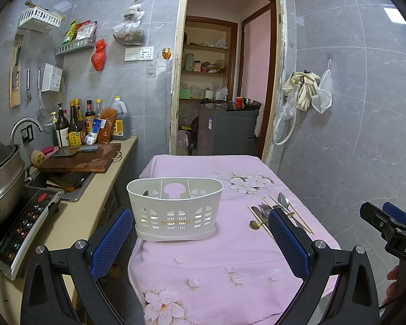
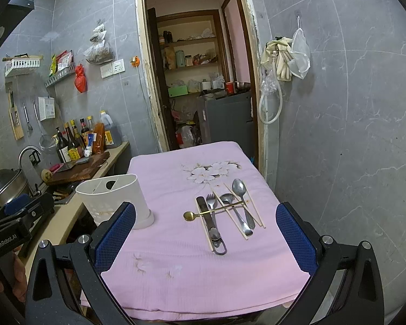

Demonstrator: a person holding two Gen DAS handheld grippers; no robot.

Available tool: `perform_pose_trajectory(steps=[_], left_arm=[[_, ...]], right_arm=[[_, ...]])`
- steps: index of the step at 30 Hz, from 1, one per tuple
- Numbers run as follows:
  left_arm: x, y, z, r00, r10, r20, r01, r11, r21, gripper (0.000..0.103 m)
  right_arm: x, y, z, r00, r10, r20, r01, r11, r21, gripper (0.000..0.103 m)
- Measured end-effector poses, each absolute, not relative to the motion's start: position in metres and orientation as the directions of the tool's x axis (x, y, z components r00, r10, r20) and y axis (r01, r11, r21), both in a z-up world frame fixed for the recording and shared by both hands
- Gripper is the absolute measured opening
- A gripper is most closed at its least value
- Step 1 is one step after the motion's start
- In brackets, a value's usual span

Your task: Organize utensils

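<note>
A white slotted utensil holder (image 1: 175, 211) stands upright on the pink floral tablecloth (image 1: 230, 265); it also shows at the left in the right wrist view (image 2: 113, 199). A pile of utensils (image 2: 224, 214) lies to its right: a gold spoon (image 2: 200, 214), a fork (image 2: 211, 203), two steel spoons, a flat opener and wooden chopsticks (image 2: 254, 211). My left gripper (image 1: 200, 239) is open and empty, just in front of the holder. My right gripper (image 2: 205, 241) is open and empty, hovering near the pile's near end.
A kitchen counter (image 1: 75, 216) runs along the left with an induction cooker (image 1: 24, 233), a steel pot, a sink, a cutting board (image 1: 78, 159) and sauce bottles. A grey tiled wall (image 2: 352, 149) stands close on the right. An open doorway is behind the table.
</note>
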State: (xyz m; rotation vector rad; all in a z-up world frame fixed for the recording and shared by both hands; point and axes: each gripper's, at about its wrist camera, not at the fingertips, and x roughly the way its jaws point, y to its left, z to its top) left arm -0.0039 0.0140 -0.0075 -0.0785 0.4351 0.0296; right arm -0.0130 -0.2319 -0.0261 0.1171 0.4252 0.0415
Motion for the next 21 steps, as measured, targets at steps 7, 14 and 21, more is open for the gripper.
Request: perform_pose_trajectory(steps=[7,14,21], left_arm=[[-0.0038,0.0136,-0.0065,0.906,0.010,-0.423,-0.044,0.997,-0.071,0.101],[-0.0037,0.0130,-0.0063,0.906,0.011,-0.422,-0.046,0.996,-0.071,0.101],[-0.0037,0.0131,-0.0064,0.906,0.011,-0.423,-0.046,0.996,-0.071,0.101]], right_arm=[[-0.0130,-0.2316,-0.0260,0.909,0.065,-0.411,-0.015,0.992,0.122,0.102],[-0.0127,-0.2316,-0.0261,0.909,0.065,-0.412,-0.015,0.992,0.123,0.102],[-0.0127,-0.2315,-0.0259,0.908,0.065,-0.414,-0.015,0.992,0.123,0.102]])
